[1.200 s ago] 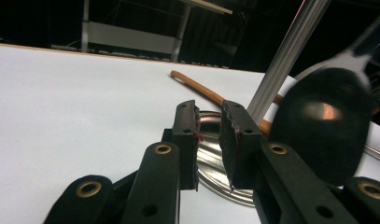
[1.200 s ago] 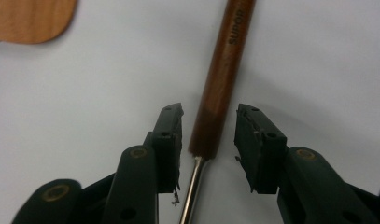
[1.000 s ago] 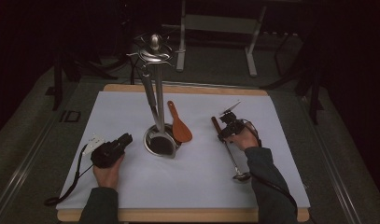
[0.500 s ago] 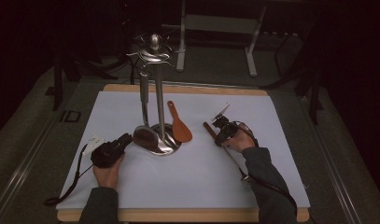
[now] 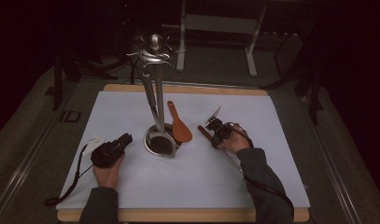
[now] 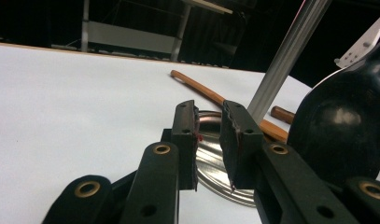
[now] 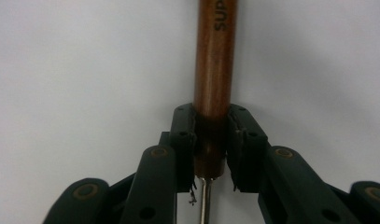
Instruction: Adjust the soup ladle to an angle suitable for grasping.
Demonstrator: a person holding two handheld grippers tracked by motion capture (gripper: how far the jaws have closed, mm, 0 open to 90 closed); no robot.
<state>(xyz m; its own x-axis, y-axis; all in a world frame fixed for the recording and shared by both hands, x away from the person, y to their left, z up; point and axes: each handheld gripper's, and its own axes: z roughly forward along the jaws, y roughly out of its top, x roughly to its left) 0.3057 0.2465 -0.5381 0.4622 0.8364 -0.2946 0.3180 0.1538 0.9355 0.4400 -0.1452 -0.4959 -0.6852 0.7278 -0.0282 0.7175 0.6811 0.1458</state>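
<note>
While the right tool (image 7: 211, 140) clamps the wooden handle (image 7: 214, 70) of a long utensil lying on the white desk (image 5: 131, 107), its jaws have just been closing on that handle near its metal-shaft end. Risk: the grip sits at one end of the handle, so on a lift the far end could swing or slip and knock the utensil stand (image 5: 156, 93) or the wooden spatula (image 5: 179, 126) beside it. The handle is round, dark brown and glossy, with printed letters, and a thin metal rod leaves it toward the person. Left tool (image 6: 208, 135) rests with jaws apart, empty, near the stand's base, beside a hanging black ladle (image 6: 341, 126).
</note>
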